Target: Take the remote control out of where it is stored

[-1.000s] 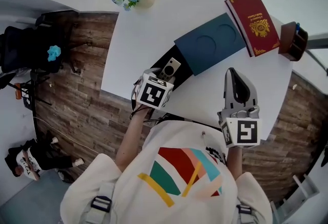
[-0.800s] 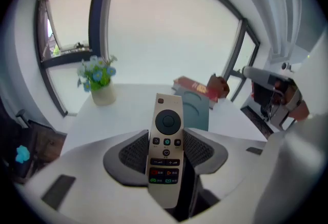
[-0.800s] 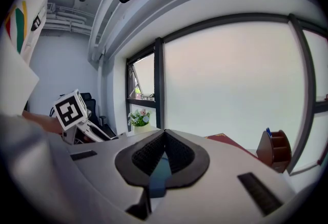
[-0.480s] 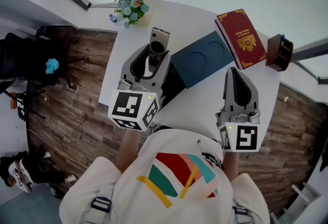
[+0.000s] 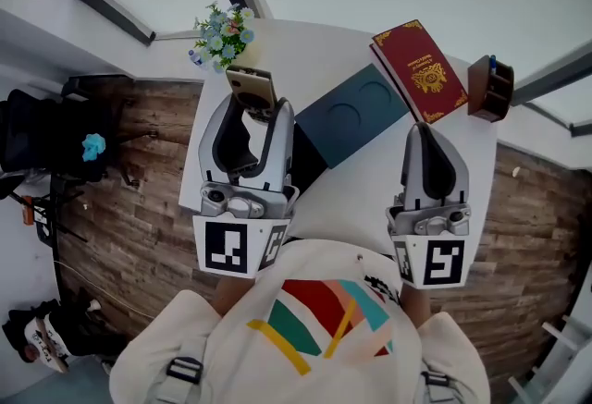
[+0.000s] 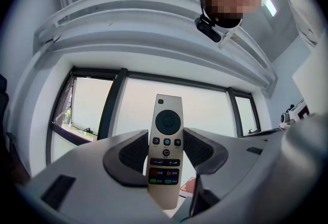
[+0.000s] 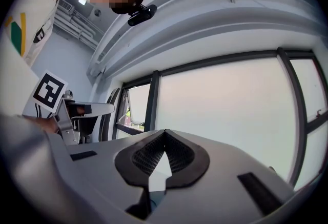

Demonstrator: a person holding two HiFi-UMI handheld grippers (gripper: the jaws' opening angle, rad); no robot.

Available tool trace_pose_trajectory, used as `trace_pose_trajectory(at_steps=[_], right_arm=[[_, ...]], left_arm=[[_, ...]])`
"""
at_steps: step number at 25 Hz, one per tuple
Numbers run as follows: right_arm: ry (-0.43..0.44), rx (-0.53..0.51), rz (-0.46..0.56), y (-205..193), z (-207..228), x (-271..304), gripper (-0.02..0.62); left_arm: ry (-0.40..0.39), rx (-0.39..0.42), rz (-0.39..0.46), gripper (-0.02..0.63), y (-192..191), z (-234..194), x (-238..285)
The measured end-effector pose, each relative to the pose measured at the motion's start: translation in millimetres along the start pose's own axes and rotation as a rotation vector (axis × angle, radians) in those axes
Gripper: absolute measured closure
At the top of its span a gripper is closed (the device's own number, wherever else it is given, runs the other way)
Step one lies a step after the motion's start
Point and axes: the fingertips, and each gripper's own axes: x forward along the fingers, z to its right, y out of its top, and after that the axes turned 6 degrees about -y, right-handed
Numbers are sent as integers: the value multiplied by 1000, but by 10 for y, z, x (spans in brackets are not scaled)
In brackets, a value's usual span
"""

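Note:
A slim gold remote control (image 5: 250, 86) stands upright between the pads of my left gripper (image 5: 254, 108), which is shut on its lower half and held high above the table's left side. In the left gripper view the remote (image 6: 168, 120) shows its button face, its top end pointing up toward the windows, with the left gripper (image 6: 165, 155) gripping it from both sides. The dark blue storage box (image 5: 356, 116) lies open on the white table (image 5: 370, 180), its black inner part (image 5: 307, 162) beside the left gripper. My right gripper (image 5: 424, 128) (image 7: 164, 136) is shut and empty.
A red book (image 5: 418, 69) lies at the table's far right, with a brown pen holder (image 5: 488, 88) beside it. A small flower bunch (image 5: 222, 30) stands at the far left corner. Wooden floor surrounds the table; black equipment (image 5: 55, 125) sits to the left.
My left gripper has risen from the black box interior with the remote in it and tipped it upright. The right gripper has barely moved.

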Motion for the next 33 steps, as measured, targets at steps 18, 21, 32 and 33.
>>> trace_pose_trajectory(at_steps=[18,21,32,33], right_arm=[[10,-47,-48,-142,-45,23,594],[10,-48,-52,-155,-39,28,594],[8,-50,-55,-179,-15,54,594],[9,-50,-55,-180,-15,56,594]], left_arm=[[39,18,52,387,67,-73,-57],[44,21,51,387,61,-81,-60],[43,21,21,387,-25,-85,-25],[43,19,18,387,-36,-90,-21]])
